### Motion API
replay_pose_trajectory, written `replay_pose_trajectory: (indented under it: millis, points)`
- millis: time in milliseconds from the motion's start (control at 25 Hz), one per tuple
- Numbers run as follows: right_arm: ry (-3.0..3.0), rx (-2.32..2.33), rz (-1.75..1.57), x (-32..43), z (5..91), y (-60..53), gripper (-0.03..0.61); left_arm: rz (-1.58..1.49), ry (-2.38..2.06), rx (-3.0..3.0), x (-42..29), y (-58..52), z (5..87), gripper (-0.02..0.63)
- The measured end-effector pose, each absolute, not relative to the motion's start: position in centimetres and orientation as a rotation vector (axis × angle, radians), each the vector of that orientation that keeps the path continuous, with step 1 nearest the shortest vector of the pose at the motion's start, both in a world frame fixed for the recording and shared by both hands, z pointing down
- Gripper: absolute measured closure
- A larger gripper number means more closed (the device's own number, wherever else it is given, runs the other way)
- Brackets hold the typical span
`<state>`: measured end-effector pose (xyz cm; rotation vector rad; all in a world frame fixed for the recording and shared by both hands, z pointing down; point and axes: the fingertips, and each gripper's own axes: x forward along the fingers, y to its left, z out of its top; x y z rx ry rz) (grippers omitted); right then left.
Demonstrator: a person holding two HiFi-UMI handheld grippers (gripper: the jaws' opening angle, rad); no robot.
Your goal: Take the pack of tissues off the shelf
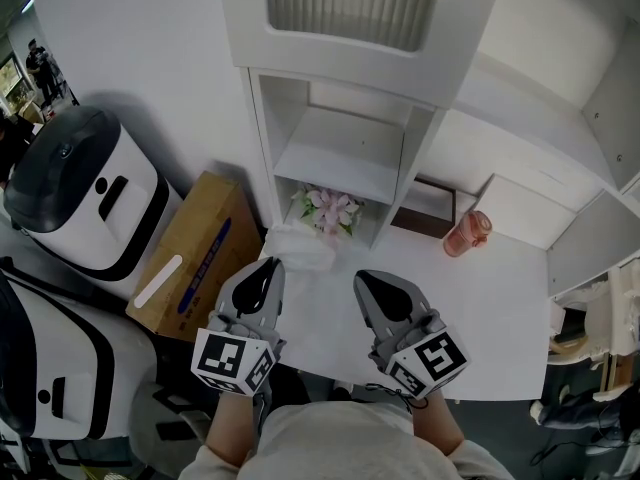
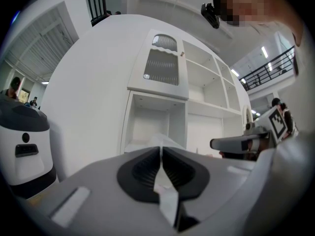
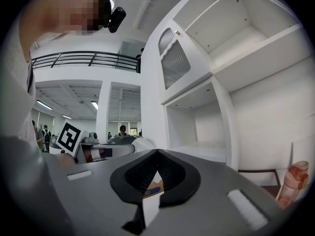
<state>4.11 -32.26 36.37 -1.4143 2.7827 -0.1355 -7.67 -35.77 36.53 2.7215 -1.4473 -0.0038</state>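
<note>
Grey shells, black pads: left tongs [image 1: 272,262], right tongs [image 1: 362,276]; 2 marker cubes [image 1: 232,360] (black-white squares).

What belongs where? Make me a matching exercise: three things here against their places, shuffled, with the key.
1. pack of tissues
2. bottle
3. cardboard box

a. beside the black-and-white machine
b. at the mouth of the lowest compartment of the shelf
c. on the table, right of the shelf

Pairs: 1-b; 2-c; 3-a.
</note>
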Motion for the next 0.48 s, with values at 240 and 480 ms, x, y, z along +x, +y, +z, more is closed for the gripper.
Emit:
replay_pose_trajectory:
  millis: [240, 480]
  points:
    - [2.789, -1.411, -0.130, 4.12, 36.25, -32.11, 0.581, 0.002, -1.451, 2.722, -7.63, -35.62, 36.56, 0.603]
    - [2.793, -1.410, -0.125, 4.10, 36.30, -31.83, 0.582, 0.004, -1.449, 2.723, -7.59, -35.35, 36.69, 0.603]
